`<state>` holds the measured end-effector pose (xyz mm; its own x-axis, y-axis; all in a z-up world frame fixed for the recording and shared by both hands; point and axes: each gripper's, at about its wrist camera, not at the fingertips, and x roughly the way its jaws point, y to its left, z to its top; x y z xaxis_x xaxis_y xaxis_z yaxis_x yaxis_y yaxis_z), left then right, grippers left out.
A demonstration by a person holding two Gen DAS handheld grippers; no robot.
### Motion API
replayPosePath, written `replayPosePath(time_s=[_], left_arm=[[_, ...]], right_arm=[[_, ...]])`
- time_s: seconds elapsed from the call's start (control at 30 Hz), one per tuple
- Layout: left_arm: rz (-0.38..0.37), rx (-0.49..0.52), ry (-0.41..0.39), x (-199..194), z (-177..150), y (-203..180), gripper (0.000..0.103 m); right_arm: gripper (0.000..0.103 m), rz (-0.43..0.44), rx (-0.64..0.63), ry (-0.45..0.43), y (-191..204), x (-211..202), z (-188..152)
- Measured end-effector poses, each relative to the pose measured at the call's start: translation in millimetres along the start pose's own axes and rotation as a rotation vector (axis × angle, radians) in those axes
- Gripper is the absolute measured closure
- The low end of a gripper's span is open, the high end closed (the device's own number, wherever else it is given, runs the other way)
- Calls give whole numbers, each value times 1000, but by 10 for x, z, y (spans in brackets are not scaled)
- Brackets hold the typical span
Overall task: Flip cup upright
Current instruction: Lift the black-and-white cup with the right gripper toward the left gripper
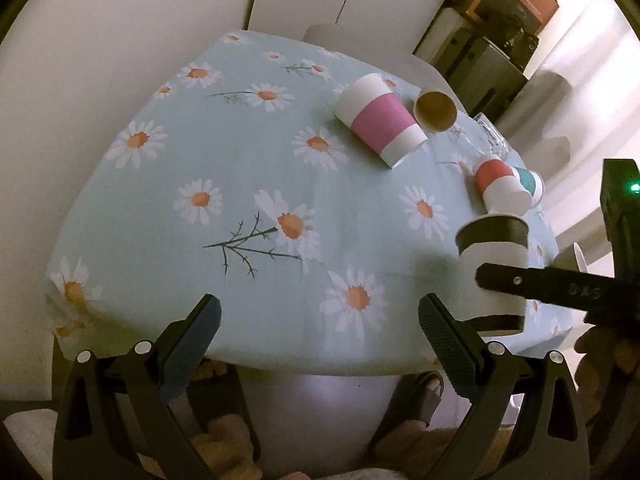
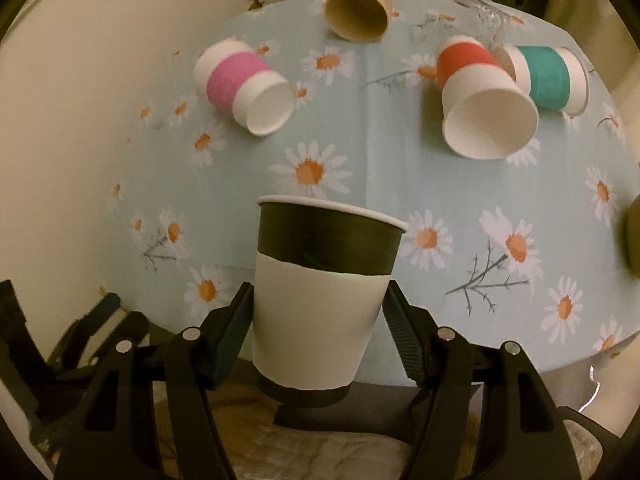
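1. The left tongs (image 1: 320,320) hang at the near edge of the worktop (image 1: 224,168), jaws spread wide with nothing between them, pointing across the daisy-print cloth.
2. The right tongs (image 2: 318,312) sit level at the worktop's near edge, their 2 fingers against the sides of the black-and-white cup (image 2: 320,280). The left finger (image 2: 234,320) touches the cup wall; whether the right one presses it or sits just off it I cannot tell.
3. That cup is nearly upright, mouth up, leaning slightly, its base off the near edge of the worktop.
4. The left view shows the same cup (image 1: 494,252) from the side, with 1 right-tong finger (image 1: 540,284) crossing its white band, at the worktop's right edge.
5. Only the left view shows the person's sandalled feet (image 1: 420,396) under the worktop and the boxes (image 1: 508,0) stacked behind.
6. Only the right view looks into the open mouths of the tipped cups: pink (image 2: 244,86), brown (image 2: 358,12), red (image 2: 484,100), teal (image 2: 548,76), and a glass (image 2: 476,8) lying beyond.
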<state>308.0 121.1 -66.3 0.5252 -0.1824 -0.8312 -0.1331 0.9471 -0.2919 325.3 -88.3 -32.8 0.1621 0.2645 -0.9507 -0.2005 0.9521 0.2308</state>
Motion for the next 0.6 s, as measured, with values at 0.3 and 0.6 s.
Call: replayPosePath(time_s=[0.3,0.6], left_arm=[[22,-12,9,61,-8,21,7],[26,5,15,92,-9,-22,7]], right_arm=[[37,-48,-21,-17,2,129,-20],[32,-25,29,-3,-133,163,25]])
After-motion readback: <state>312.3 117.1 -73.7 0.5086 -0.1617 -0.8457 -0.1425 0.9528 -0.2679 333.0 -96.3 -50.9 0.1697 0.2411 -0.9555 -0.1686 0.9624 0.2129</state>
